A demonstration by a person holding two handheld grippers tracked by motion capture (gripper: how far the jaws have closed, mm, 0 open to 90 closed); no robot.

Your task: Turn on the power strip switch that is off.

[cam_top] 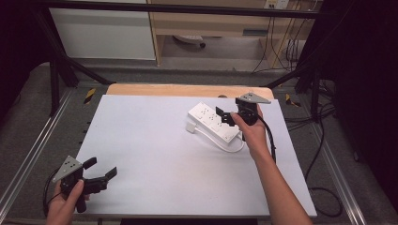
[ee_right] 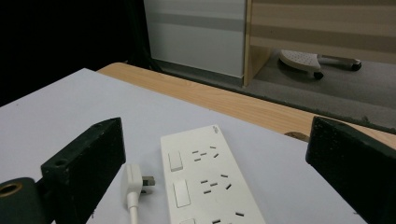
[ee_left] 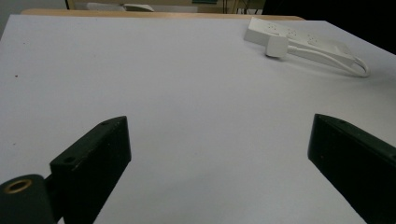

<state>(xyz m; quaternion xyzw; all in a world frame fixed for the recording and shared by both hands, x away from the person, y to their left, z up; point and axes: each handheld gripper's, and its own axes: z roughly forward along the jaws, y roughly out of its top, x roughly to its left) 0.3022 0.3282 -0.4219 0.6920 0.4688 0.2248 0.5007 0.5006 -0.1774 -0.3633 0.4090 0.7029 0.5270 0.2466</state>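
Partly hidden behind the wide-open right gripper, the white power strip lies on the worktop toward one o'clock — long axis ten-to-four — plug beside it, left gripper likewise spread, empty.

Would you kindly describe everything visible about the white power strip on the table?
The power strip is a flat white bar, plastic by its look, lying on the white table top toward its far right. Its upper face carries rows of socket slots and rectangular switches. Its white cable loops round beside it, ending in a plug lying unplugged alongside. The right claw hovers open over it; contact can't be judged.
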